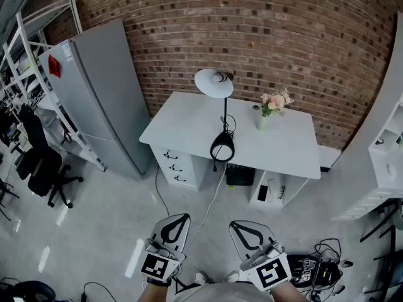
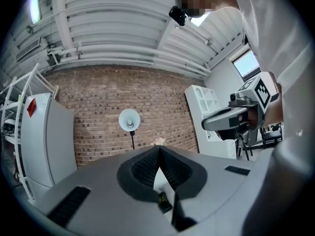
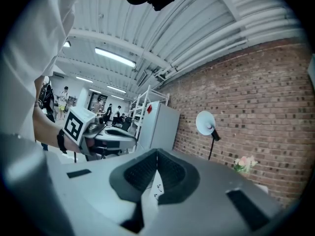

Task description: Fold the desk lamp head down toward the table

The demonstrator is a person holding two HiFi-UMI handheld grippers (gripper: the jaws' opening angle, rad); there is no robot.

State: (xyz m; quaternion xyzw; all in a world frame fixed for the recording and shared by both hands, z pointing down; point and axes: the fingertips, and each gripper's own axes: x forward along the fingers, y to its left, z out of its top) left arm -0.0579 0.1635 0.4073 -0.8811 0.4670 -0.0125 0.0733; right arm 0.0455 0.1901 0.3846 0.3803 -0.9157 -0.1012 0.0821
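While left tongs (image 1: 181,218), right tongs (image 1: 235,224) rest closed, desk lamp (image 1: 213,83) well ahead

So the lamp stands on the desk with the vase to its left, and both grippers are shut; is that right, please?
Not quite: the head view shows the vase to the right of the lamp. The lamp does stand on the desk, and the left gripper and right gripper are shut.
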